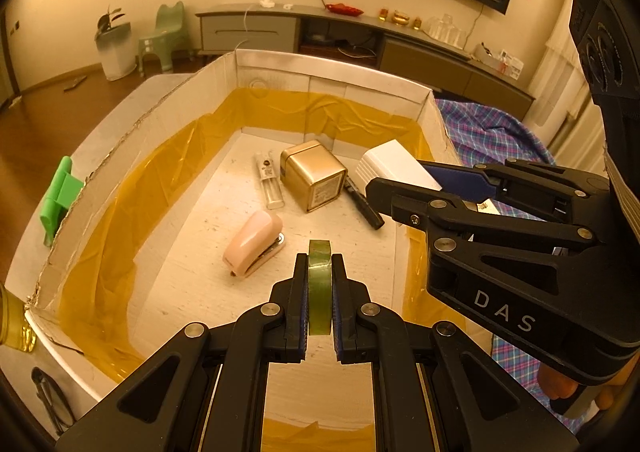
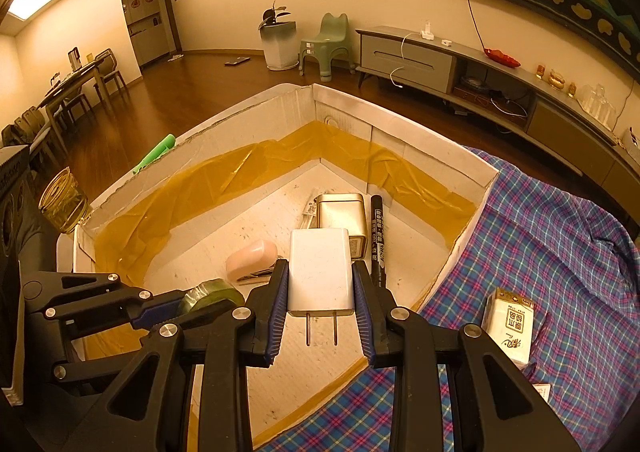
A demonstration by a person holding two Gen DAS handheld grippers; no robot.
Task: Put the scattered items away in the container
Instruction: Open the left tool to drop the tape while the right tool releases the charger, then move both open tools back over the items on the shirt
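Note:
A white cardboard box (image 1: 328, 70) lined with yellow tape is the container; it also shows in the right wrist view (image 2: 400, 116). My left gripper (image 1: 320, 264) is shut on a green tape roll (image 1: 320, 284), held on edge above the box floor; the roll also shows in the right wrist view (image 2: 210, 292). My right gripper (image 2: 320, 272) is shut on a white plug charger (image 2: 320, 268), prongs toward the camera, over the box's near right side; the charger shows in the left wrist view (image 1: 394, 166). In the box lie a pink stapler (image 1: 254, 242), a gold tin (image 1: 314, 174), a glue syringe (image 1: 269, 180) and a black marker (image 2: 377, 228).
A white tissue pack (image 2: 510, 326) lies on the plaid cloth (image 2: 560, 244) to the right of the box. A green plastic piece (image 1: 60, 196) and a glass jar (image 2: 64, 200) stand outside the box's left wall.

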